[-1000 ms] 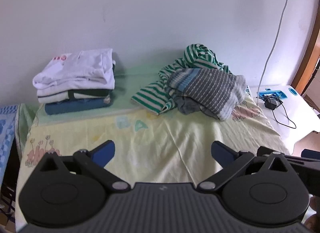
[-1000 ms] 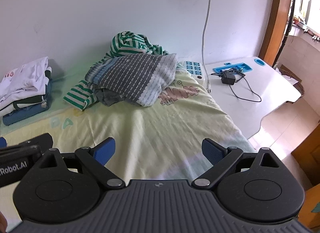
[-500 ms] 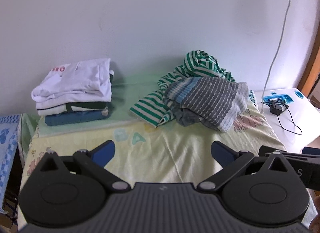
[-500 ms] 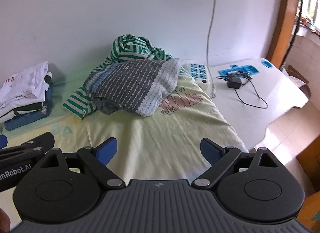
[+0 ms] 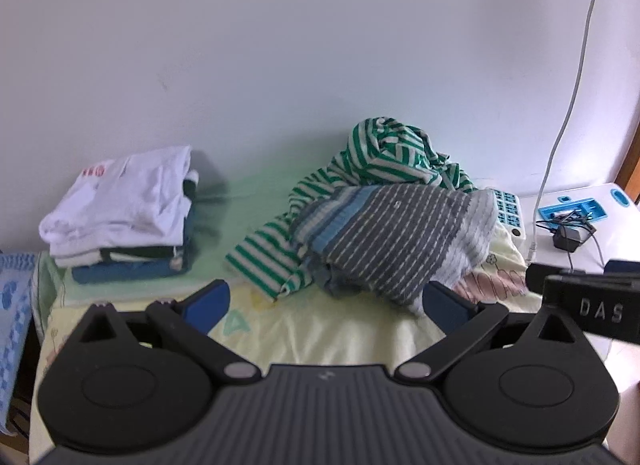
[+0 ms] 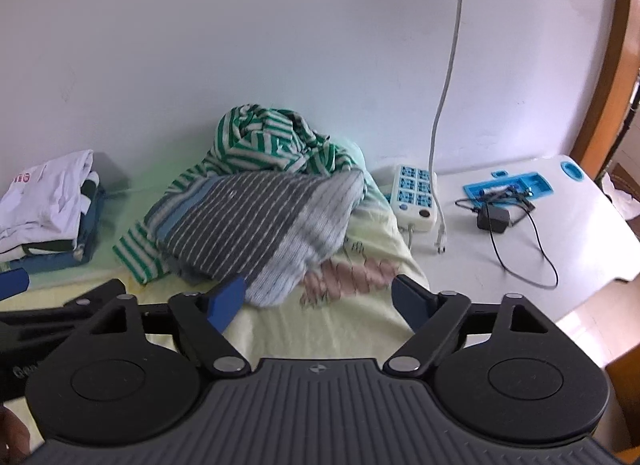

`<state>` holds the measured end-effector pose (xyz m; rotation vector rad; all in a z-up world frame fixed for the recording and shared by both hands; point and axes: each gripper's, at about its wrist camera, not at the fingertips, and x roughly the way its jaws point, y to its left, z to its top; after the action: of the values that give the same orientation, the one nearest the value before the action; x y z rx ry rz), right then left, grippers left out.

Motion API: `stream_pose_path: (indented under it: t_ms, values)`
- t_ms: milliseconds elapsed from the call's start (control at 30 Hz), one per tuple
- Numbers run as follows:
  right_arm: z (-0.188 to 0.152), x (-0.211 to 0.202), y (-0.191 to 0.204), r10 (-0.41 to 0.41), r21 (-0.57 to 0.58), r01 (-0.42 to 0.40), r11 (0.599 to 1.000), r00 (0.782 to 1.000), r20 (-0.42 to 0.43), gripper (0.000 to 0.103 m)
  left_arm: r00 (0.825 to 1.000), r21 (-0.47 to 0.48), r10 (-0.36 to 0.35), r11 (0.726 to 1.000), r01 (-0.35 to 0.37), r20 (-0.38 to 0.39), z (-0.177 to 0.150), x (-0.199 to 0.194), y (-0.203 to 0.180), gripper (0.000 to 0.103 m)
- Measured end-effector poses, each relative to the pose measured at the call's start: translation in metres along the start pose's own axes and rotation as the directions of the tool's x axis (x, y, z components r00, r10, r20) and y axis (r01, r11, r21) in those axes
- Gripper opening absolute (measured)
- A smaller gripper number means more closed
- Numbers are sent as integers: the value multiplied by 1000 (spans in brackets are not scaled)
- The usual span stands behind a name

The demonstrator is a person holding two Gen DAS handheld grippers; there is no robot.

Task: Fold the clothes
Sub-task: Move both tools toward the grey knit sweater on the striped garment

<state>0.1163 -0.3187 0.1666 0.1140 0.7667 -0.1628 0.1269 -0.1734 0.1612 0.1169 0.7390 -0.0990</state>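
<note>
We've closed in on the pile (image 6: pixel 256 221) at twelve o'clock; left gripper (image 5: pixel 326 303) spread and empty, right gripper (image 6: pixel 320 299) narrowing on nothing, so we judge a pick-up next

Ahead and to the right of my gripper, a white power strip (image 6: pixel 415 198) lies on the tabletop (image 6: pixel 580 249), with a black adapter (image 6: pixel 493 219) and blue tray (image 6: pixel 508 189) farther right.

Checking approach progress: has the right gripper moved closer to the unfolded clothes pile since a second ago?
Yes. The right gripper has moved toward the grey striped garment, which now looks larger and nearer its jaws.
</note>
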Motion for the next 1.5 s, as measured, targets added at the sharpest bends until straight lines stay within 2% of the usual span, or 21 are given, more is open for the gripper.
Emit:
stream_pose_path:
  t_ms: [133,333,467,667,867,933,1000,1100,1267,1333,1467,1500]
  values:
    - [19,14,-7,13,-15,-13,1000,1000,-10,81,999,-3,-3,1000,2,-33,14,16,-5,102]
    - [51,32,-8,23,-42,-23,999,1000,-6,81,998,34,57,998,-56,-15,36,34,-12,102]
    - [61,48,-3,26,-54,-26,998,1000,-7,81,998,22,37,999,-36,-52,42,51,-11,102]
    - [62,71,1,35,-57,-37,998,999,-31,80,997,-1,-12,1000,12,-76,35,71,-11,102]
    - [60,94,1,42,-39,-44,998,997,-62,70,995,13,-56,998,57,-79,25,88,-5,102]
    - [58,103,0,48,-26,-51,998,996,-74,63,996,15,-58,998,59,-67,23,95,1,102]
    - [57,111,-2,56,-23,-58,998,996,-73,51,997,12,-59,998,60,-50,22,101,7,102]
    - [57,124,-3,67,-18,-69,997,995,-71,43,998,9,-65,998,65,-10,28,110,17,102]
    - [66,141,-1,73,-54,-76,996,996,-57,43,998,36,-66,997,67,-16,37,133,21,102]
    - [68,145,1,98,-63,-101,993,994,-49,49,996,28,-79,996,80,-35,35,144,23,102]
    - [65,155,12,124,-102,-129,986,991,-48,70,992,15,-90,996,92,-93,27,167,23,102]
    - [64,157,14,129,-112,-133,985,991,-48,71,990,18,-86,996,88,-113,25,172,22,102]
